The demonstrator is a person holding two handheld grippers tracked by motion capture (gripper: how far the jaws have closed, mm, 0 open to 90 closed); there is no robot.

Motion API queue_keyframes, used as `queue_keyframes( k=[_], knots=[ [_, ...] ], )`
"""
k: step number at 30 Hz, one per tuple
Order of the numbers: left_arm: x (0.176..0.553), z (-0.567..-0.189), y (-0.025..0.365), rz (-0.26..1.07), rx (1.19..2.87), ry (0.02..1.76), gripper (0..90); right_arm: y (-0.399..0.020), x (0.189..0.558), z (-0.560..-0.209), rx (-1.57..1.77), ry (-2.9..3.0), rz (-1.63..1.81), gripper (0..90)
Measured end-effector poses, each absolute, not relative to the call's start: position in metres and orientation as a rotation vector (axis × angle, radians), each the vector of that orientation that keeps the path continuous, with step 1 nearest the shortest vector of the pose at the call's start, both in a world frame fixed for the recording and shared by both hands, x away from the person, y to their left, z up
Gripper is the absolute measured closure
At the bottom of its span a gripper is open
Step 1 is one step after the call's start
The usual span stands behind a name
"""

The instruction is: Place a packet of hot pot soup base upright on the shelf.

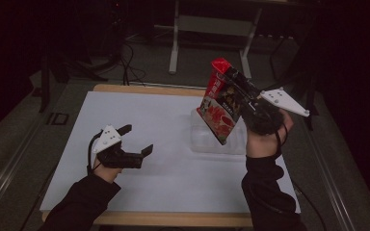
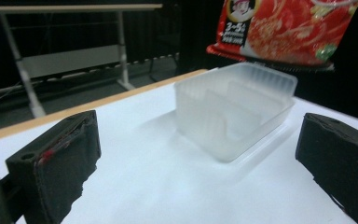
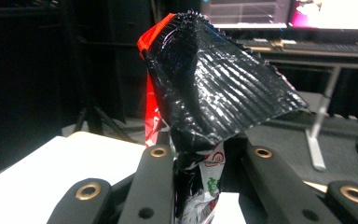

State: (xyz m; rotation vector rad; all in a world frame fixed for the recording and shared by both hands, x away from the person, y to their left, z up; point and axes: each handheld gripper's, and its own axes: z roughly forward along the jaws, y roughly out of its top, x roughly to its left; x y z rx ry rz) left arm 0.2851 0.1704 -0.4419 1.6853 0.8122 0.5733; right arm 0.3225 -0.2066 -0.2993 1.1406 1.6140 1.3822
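Red snack packet (image 1: 219,103) hangs in the air right of the centre of the high view, tilted, with its lower corner over the clear plastic container (image 1: 207,139). The right gripper (image 1: 238,89) is clamped on the packet near its upper end; in the right gripper view the two black jaws stand close together with the crumpled foil (image 3: 200,154) pinched between them, and the sealed edge of the packet rises above them. The person's right hand (image 1: 265,127) holds this gripper up, above the right part of the white table top (image 1: 164,178).

The container stands on the table just below the packet, not touching it. In the left gripper view it sits at the centre (image 2: 235,112), with ribs inside, and the bottom of the packet (image 2: 284,32) shows at the upper right, above its far rim.

The left gripper (image 1: 137,139) is in the lower left of the high view, low over the table, well apart from the container. Its jaws stand wide apart with nothing between them.
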Motion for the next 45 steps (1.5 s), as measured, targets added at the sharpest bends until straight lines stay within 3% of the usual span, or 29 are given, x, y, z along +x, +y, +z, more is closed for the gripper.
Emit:
queue_keyframes(
  k=[21, 45],
  knots=[
    [0.281, -0.475, 0.172, 0.574, 1.706, 0.848, 0.0, -0.186, 0.379, -0.361, 1.233, 1.656, 1.267, 80.0],
    [0.281, -0.477, 0.175, 0.575, 1.694, 0.858, 0.0, -0.17, 0.394, -0.42, 1.203, 1.757, 1.226, 79.4]
  ],
)
